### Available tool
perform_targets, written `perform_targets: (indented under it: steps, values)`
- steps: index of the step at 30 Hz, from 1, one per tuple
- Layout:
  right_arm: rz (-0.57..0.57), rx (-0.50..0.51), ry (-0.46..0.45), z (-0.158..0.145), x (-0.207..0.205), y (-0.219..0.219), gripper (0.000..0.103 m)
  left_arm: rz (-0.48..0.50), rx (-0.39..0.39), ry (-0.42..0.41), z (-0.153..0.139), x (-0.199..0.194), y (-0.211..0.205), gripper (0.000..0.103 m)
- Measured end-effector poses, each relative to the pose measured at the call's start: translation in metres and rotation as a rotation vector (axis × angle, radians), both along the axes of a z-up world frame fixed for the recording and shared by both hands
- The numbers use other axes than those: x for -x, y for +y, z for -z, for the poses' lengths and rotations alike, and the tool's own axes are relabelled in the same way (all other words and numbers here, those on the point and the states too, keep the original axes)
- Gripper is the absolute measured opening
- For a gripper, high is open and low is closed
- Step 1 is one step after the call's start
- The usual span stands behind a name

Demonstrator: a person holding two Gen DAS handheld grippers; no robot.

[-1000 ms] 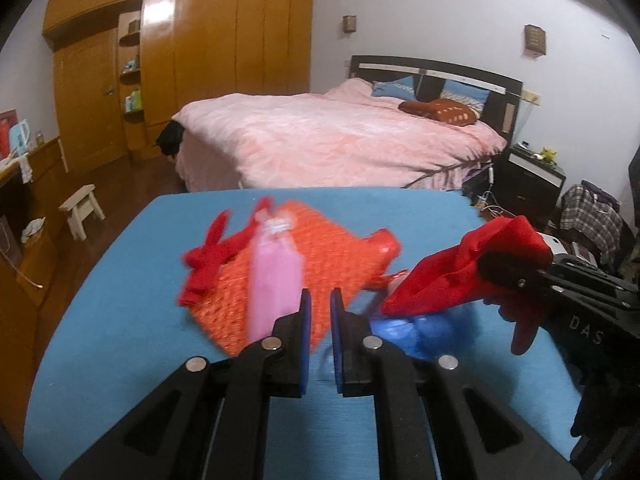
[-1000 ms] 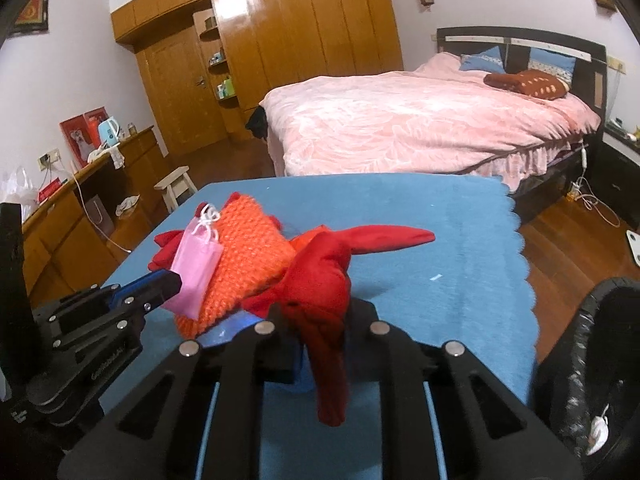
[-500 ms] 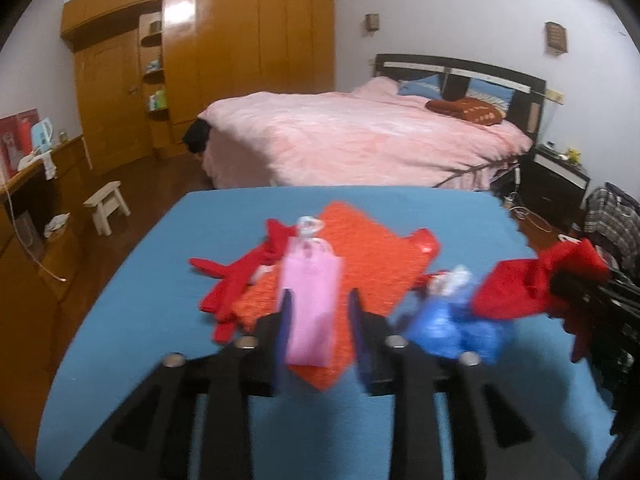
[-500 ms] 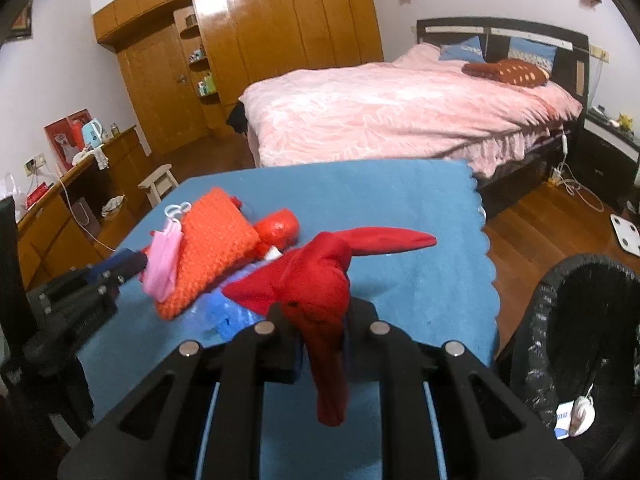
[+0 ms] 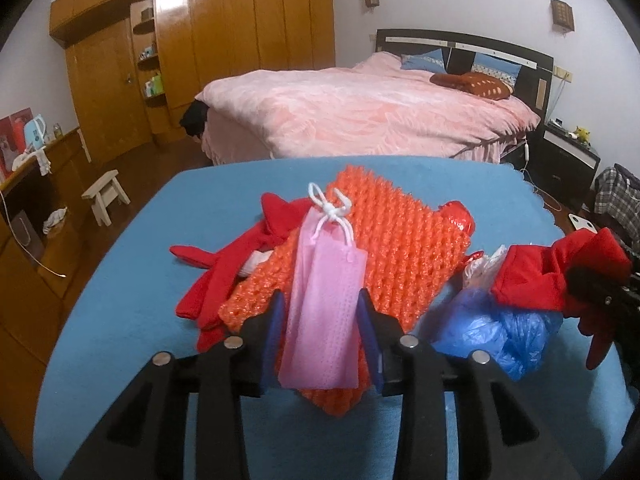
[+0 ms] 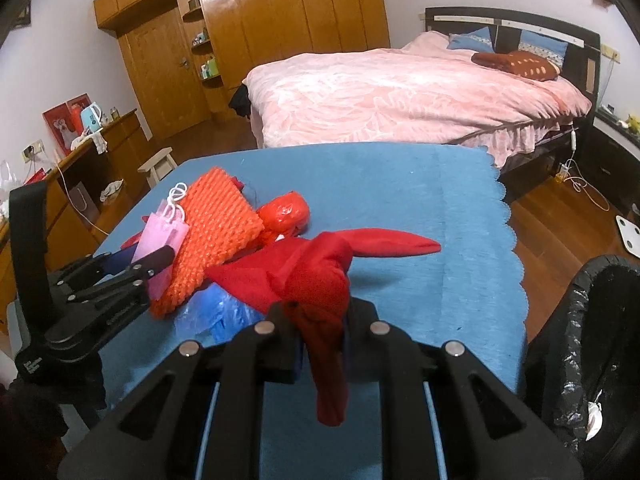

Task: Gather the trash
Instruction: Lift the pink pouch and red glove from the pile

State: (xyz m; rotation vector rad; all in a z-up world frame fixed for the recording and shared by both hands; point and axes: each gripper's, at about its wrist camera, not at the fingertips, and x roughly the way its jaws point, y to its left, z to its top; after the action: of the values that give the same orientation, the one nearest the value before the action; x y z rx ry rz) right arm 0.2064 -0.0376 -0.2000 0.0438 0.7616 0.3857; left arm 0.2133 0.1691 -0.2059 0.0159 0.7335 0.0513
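Pink mask [image 5: 322,312] lies on orange netting [image 5: 384,248], mid bench [image 5: 132,280]; my left hand-held gripper [image 5: 320,334] has just spread its jaws to straddle it, not pressing. Right hand-held gripper [image 6: 322,344] clamps red cloth [image 6: 316,276], bound for bin [image 6: 588,344] off the right edge

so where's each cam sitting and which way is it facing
Left wrist: on the left gripper, looking along its fingers at the pink mask lying between its open jaws, bed behind; right gripper at the right edge.
Right wrist: on the right gripper, shut on a red cloth, facing table and bed; left gripper at left, bin at right.
Shared: mask, orange mesh, blue bag, bed.
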Motion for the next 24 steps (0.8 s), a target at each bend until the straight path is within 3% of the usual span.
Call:
perform_targets:
  steps: [3, 6, 13, 24]
  values:
    - [0.000, 0.002, 0.000, 0.000, 0.000, 0.000, 0.014, 0.010, 0.005, -0.004, -0.001, 0.002, 0.000, 0.017]
    - [0.004, -0.001, -0.001, -0.001, 0.001, -0.001, 0.014, 0.015, 0.007, -0.024, -0.007, 0.008, 0.000, 0.013]
    - [0.006, -0.012, -0.013, -0.008, 0.007, -0.006, 0.014, 0.029, 0.030, -0.099, -0.035, 0.034, -0.004, 0.012]
    - [0.041, -0.041, -0.068, -0.041, 0.031, -0.036, 0.014, 0.095, 0.077, -0.112, -0.056, 0.058, -0.038, 0.012]
